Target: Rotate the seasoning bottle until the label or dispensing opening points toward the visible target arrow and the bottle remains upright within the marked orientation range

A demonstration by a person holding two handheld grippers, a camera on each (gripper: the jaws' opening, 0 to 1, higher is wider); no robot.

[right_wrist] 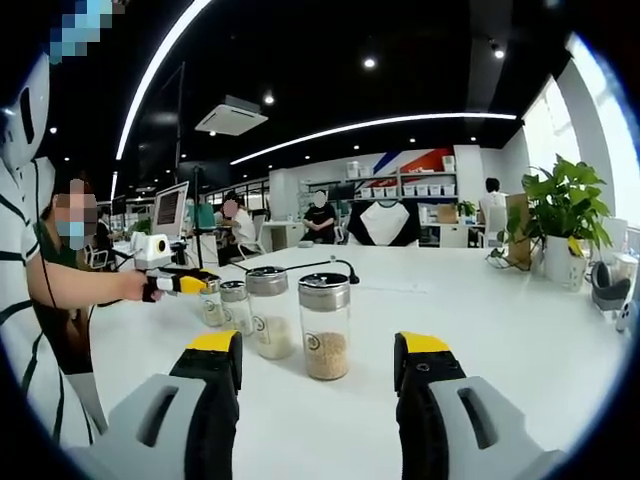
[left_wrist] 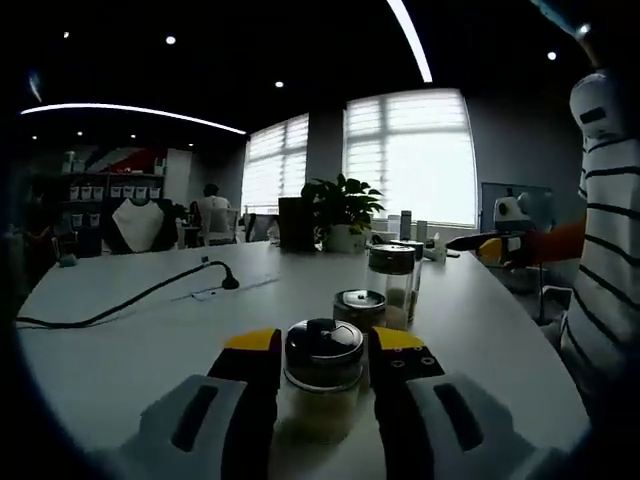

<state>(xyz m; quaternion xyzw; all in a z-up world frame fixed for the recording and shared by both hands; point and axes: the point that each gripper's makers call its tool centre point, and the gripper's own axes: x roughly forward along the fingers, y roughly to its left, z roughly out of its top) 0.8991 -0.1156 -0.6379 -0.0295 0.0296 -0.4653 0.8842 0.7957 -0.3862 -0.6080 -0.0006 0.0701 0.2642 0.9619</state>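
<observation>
Seasoning bottle (left_wrist: 323, 375) upright between the left gripper (left_wrist: 324, 362) jaws, black lid uppermost, pale contents below; jaws pressed to its sides, grasping it. Stands on the white table (left_wrist: 120, 350), at the near end of a row. Four bottles counted in the right gripper view: the held one at the far left end, partly hidden behind the yellow fingertips (right_wrist: 192, 283), then a small one (right_wrist: 235, 305), a wider one (right_wrist: 268, 311), and the nearest, tall with grain inside (right_wrist: 325, 325). Labels too small to read. Right gripper (right_wrist: 318, 365) spread wide, nothing between its jaws, low over bare table just short of the tall bottle. Plenty of open table left of the row, crossed by one black cable (left_wrist: 130, 298). One potted plant (left_wrist: 343, 212) at the far edge. Table edge cut off at the right beside a striped sleeve (left_wrist: 605, 250).
</observation>
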